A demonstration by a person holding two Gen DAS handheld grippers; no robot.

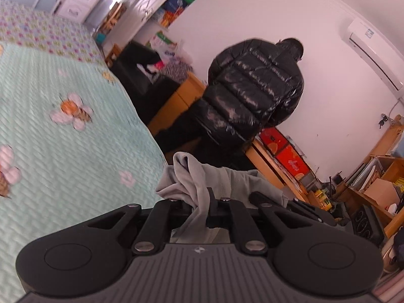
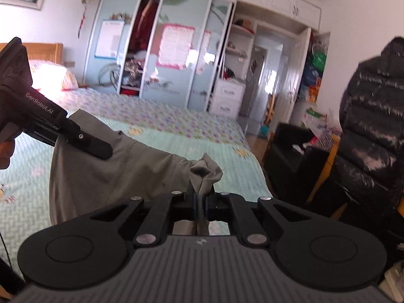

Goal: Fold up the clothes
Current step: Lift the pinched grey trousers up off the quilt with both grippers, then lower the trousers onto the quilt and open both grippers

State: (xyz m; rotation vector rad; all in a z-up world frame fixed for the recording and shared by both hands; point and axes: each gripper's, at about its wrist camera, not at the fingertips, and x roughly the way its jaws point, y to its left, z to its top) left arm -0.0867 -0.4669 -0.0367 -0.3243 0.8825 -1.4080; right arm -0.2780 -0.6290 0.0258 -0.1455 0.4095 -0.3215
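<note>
Grey garment [image 2: 106, 174], apparently a soft knit top, held in the air above the near edge of the bed [image 2: 176, 136] and stretched between two pairs of tongs. The right tongs [image 2: 200, 202] are clamped together on a bunched edge of the cloth, which stands up in a small peak between the pads. The left tongs [image 1: 200, 203] are likewise clamped on a gathered fold; in the right wrist view the same tool [image 2: 101, 150] enters from the left, its fingers closed on the garment's upper edge. Between the two grips the fabric hangs as a loose sheet, uncreased. Judged from this, folding has hardly begun: the piece is lifted and spread, while laying it flat on the quilted bedspread [image 1: 75, 139] and making each fold remain. Behind stand a wardrobe [image 2: 176, 45] and a person in a black puffer jacket [image 1: 255, 91], well apart from the work.
</note>
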